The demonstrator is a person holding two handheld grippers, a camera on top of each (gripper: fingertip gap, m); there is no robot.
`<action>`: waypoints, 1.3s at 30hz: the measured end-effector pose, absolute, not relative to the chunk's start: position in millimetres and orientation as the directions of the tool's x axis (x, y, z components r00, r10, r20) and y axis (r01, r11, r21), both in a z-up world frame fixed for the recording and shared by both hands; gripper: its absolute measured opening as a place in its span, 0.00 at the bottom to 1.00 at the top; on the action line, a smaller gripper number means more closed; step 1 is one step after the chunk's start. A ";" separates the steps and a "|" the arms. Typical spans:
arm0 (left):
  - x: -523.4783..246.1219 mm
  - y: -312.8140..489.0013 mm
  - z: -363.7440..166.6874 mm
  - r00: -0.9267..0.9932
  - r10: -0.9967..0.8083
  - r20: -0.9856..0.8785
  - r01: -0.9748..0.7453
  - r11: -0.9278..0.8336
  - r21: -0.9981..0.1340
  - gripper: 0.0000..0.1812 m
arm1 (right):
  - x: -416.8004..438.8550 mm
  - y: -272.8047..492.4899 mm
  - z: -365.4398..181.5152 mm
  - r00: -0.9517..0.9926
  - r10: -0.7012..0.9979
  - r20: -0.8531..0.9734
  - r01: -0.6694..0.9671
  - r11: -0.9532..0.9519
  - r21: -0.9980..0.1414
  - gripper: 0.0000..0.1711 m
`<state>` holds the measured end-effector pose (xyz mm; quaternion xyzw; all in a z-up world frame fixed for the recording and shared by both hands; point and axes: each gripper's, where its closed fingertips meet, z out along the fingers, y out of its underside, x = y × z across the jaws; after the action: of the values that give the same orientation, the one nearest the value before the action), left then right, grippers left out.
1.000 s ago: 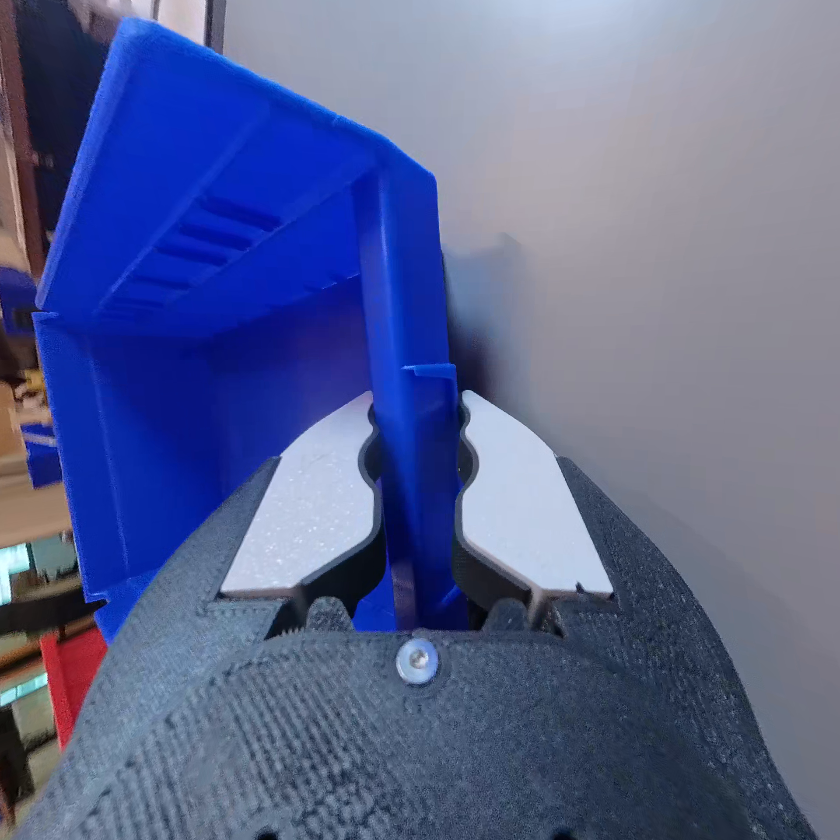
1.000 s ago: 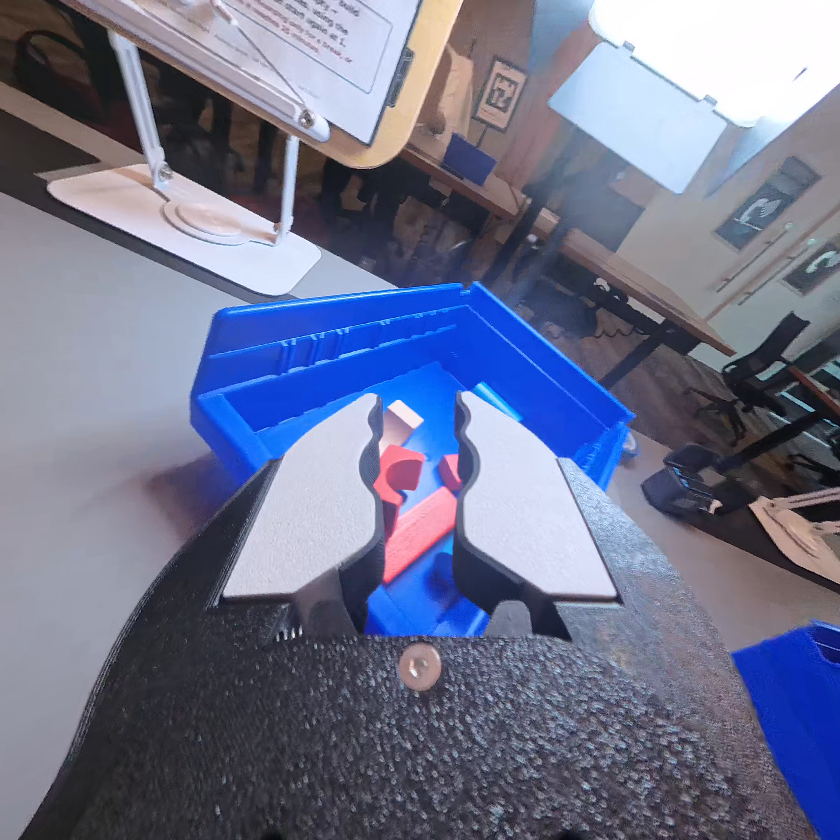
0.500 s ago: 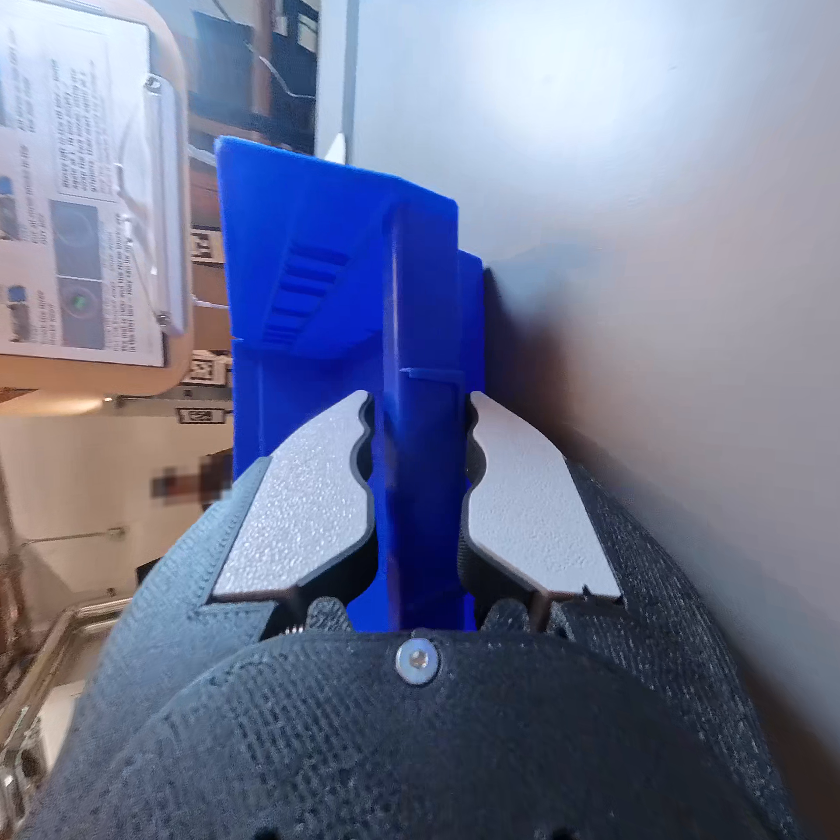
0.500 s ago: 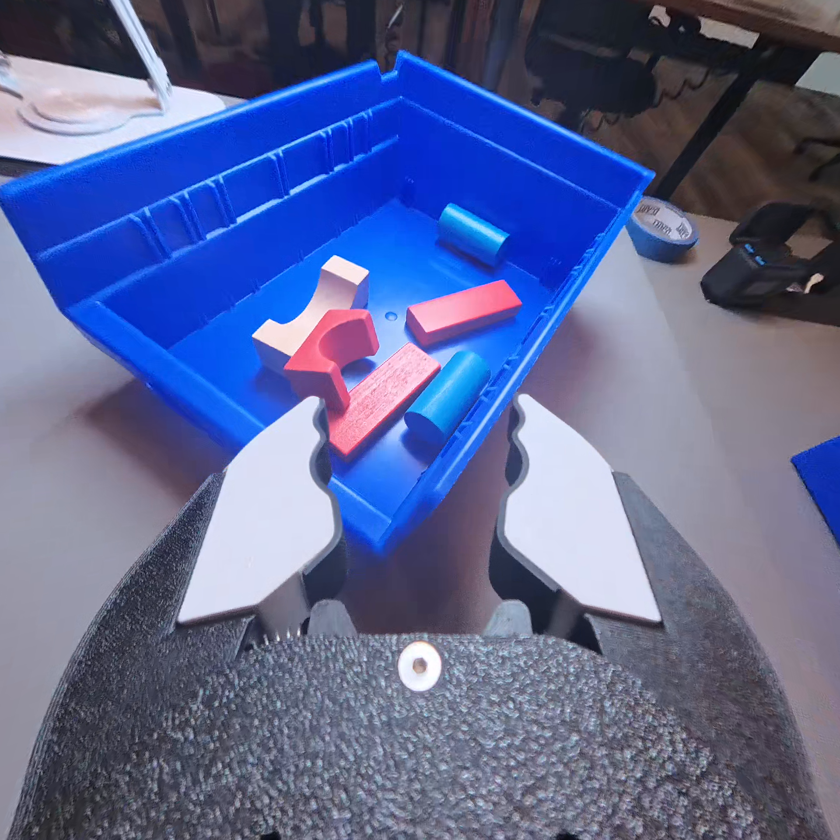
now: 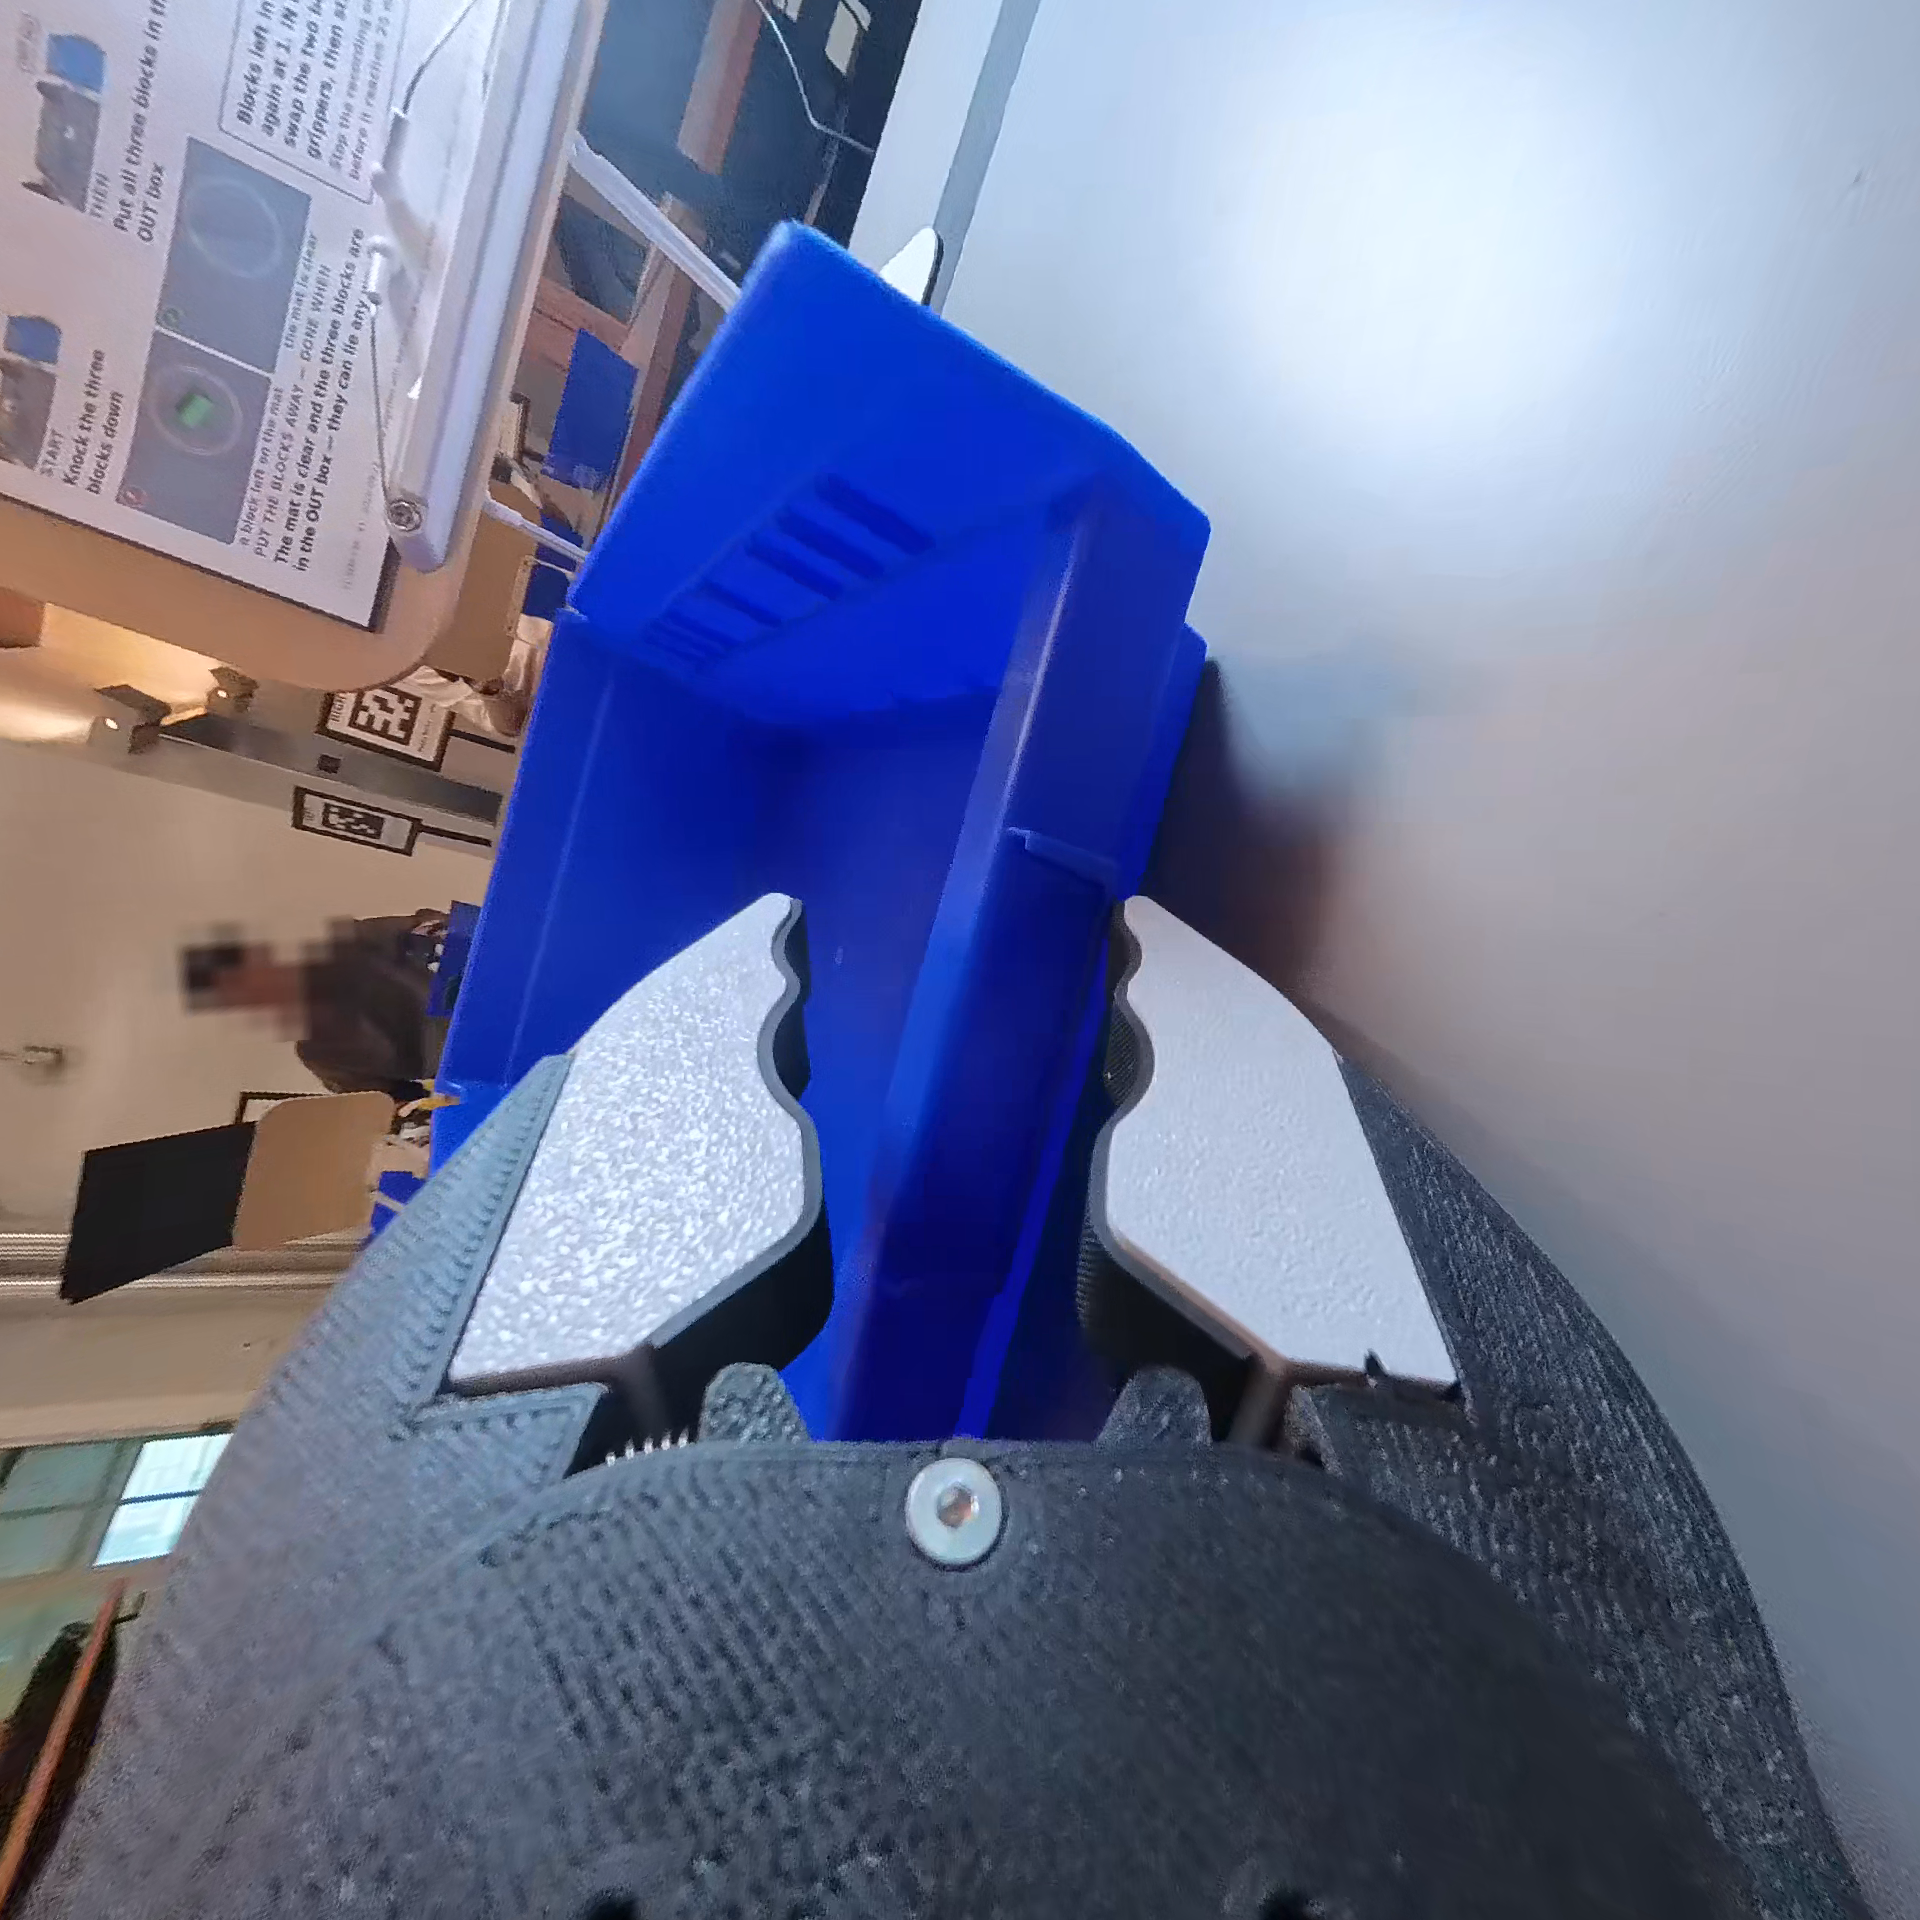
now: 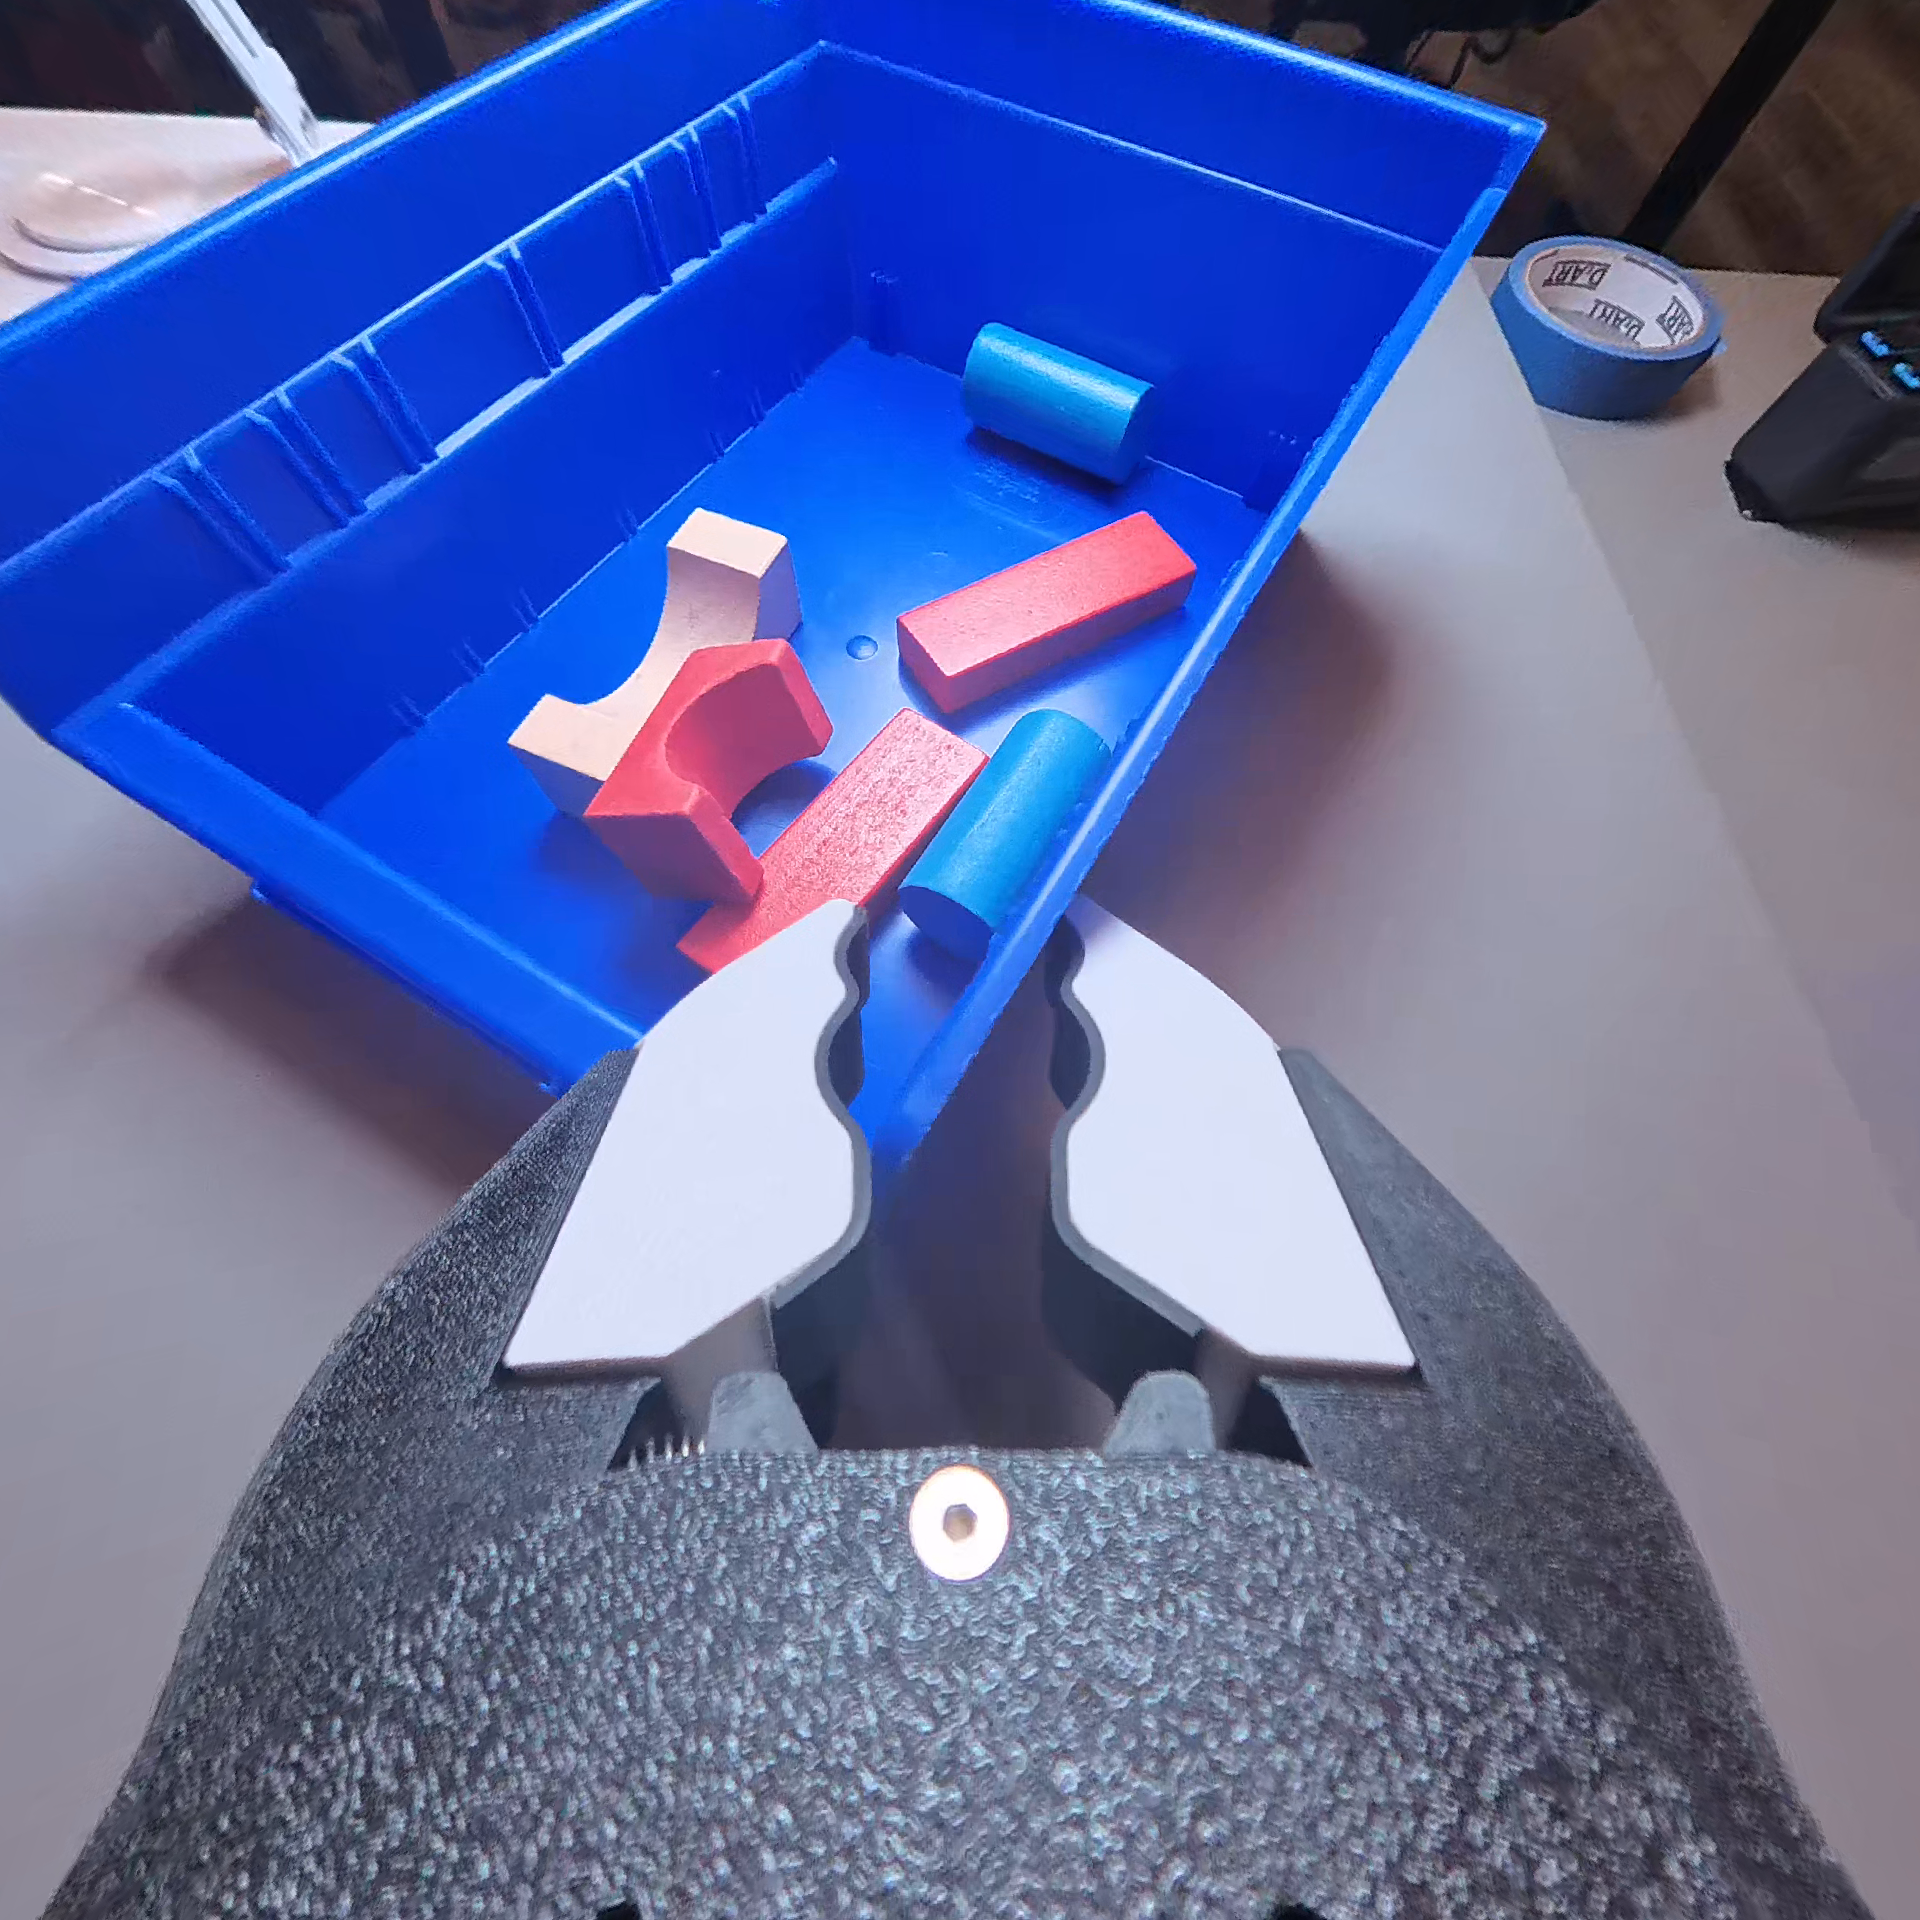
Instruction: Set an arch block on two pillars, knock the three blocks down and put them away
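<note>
Since half a second ago the right tongs (image 6: 956,971) have closed in, now straddling the near wall of the blue bin (image 6: 1049,862) of blocks (image 6: 717,769); left tongs (image 5: 961,935) stay astride an empty bin's (image 5: 997,935) wall, contact unclear. Building hasn't begun.

grey table (image 6: 1507,935) carries blue bin (image 6: 1039,135), blue tape roll (image 6: 1605,327), black device (image 6: 1839,436) at far right edge.

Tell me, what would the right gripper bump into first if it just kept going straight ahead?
Probably the blue bin's near side wall: the right gripper is open and that rim already sits between its fingers. Past it lies a blue cylinder, though depth is hard to judge.
</note>
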<state>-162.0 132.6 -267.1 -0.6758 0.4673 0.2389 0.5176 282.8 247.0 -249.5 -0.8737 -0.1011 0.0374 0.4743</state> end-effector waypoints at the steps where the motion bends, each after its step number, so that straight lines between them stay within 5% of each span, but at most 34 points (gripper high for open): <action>1: -160.3 130.2 -264.3 0.465 -0.388 -0.796 -0.868 -0.025 -0.495 0.30 | 282.9 245.5 -249.6 0.976 0.213 0.034 0.145 -0.532 -0.834 0.18; 9: -121.9 107.1 -233.8 0.600 -0.484 -0.636 -0.697 0.073 -0.713 0.23 | 263.0 221.9 -249.5 0.950 0.311 0.019 0.187 -0.521 -0.833 0.14; 16: -26.3 68.6 -255.5 0.530 -0.793 -0.300 -0.504 -0.010 -0.864 0.34 | 211.4 183.2 -248.9 0.911 0.411 0.032 0.246 -0.481 -0.842 0.11; 22: 27.1 61.2 -267.4 0.480 -0.877 0.001 -0.412 -0.227 -0.883 0.43 | 181.8 142.0 -245.5 0.894 0.448 0.013 0.228 -0.429 -0.874 0.08; 24: 25.4 69.4 -278.1 0.516 -0.855 -0.039 -0.469 -0.244 -0.849 0.47 | 178.4 131.6 -244.6 0.895 0.444 0.041 0.245 -0.413 -0.877 0.10; 39: 5.4 53.3 -235.1 0.555 -0.817 -0.155 -0.428 -0.121 -0.896 0.30 | 166.1 100.2 -212.8 0.876 0.472 -0.097 0.074 -0.330 -0.941 0.10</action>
<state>5.4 53.3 -235.1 -0.7232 0.4304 -0.1931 0.5044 166.1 100.2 -212.8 -0.7955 -0.1715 0.1802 0.5526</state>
